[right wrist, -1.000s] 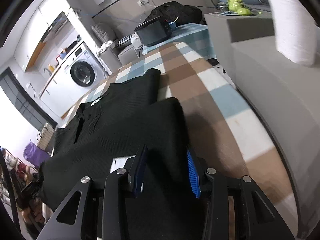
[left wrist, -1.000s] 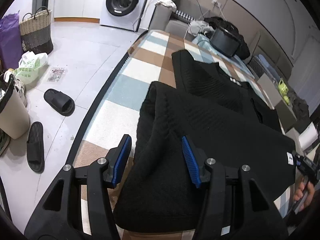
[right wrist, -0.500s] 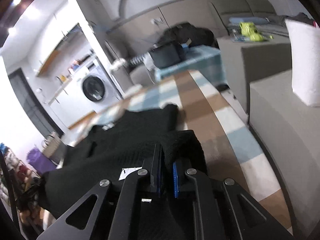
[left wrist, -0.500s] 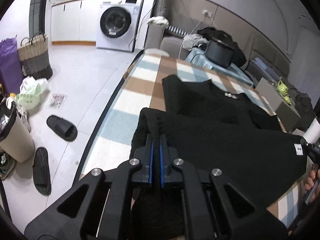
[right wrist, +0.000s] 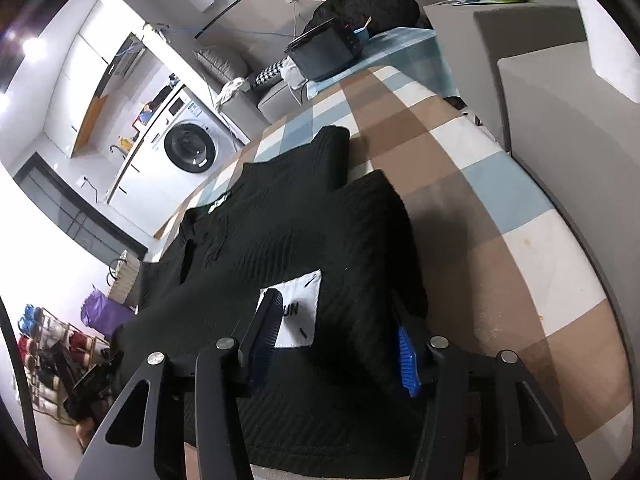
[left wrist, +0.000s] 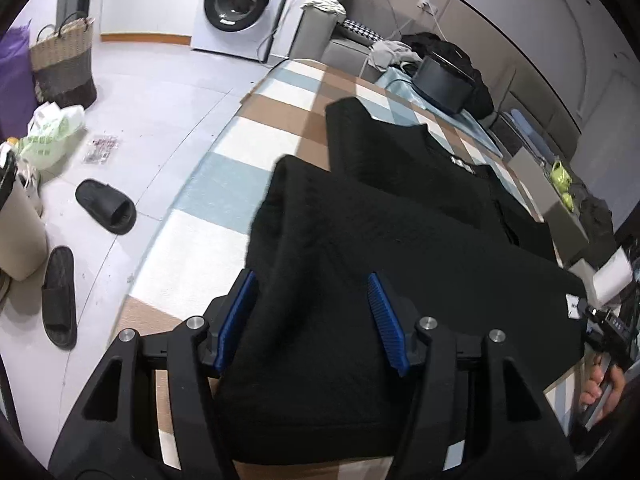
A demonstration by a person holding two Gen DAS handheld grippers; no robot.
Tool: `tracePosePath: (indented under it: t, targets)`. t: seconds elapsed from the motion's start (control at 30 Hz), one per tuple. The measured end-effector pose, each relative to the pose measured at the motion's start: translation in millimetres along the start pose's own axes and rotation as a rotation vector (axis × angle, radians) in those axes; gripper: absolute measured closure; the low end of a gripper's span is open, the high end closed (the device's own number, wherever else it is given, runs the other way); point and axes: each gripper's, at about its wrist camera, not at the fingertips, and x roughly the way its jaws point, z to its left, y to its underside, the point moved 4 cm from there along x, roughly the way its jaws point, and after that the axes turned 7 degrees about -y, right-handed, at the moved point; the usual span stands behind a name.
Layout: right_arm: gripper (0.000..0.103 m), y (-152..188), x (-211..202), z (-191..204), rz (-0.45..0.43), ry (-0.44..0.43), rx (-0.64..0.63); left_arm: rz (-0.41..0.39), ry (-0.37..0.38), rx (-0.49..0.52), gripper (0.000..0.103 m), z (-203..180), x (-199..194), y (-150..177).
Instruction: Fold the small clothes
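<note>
1. Left gripper (left wrist: 310, 316): jaws apart, the black garment (left wrist: 400, 248) lying loose between them.
2. Right gripper (right wrist: 336, 334): jaws apart, straddling the garment's white label (right wrist: 298, 312).
3. Beyond both, the garment spreads over the checked cloth (right wrist: 500, 208).

Indoor light, fairly bright w/ glare at upper left of right wrist view. Heavy fisheye warp, dark vignette corners. Black garment (left wrist: 360, 248) loses detail; slight blur.
</note>
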Motion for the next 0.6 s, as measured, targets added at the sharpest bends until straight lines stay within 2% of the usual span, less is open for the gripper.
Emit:
tracePosePath:
  t: [0.1,0.13,0.17,0.2,0.23,0.33,0.6]
  targets:
    - [0.051,2.0,6.4,6.2,0.015,0.014,-0.028,-0.009,-0.034,0.064,0.052,-13.4,3.2,4.3]
    - [0.052,2.6,8.6,7.0,0.021,0.018,-0.030,-0.012,-0.047,0.086,0.059,-17.0,2.8,5.9]
    - [0.057,2.3,10.0,7.3,0.023,0.027,-0.033,-0.013,-0.048,0.108,0.068,-20.9,3.4,7.4]
    - [0.069,3.6,12.2,9.9,0.030,0.032,-0.052,-0.010,-0.040,0.123,0.072,-24.3,3.4,8.5]
    - [0.072,6.0,14.1,11.8,0.042,0.039,-0.070,-0.009,-0.038,0.133,0.075,-26.2,2.4,9.6]
    - [0.074,11.6,17.5,16.5,0.051,0.074,-0.113,-0.009,-0.051,0.147,0.076,-27.8,-0.1,12.7]
    - [0.075,26.8,8.1,16.3,0.079,0.062,-0.118,-0.010,-0.052,0.163,0.076,-20.3,-16.2,28.7]
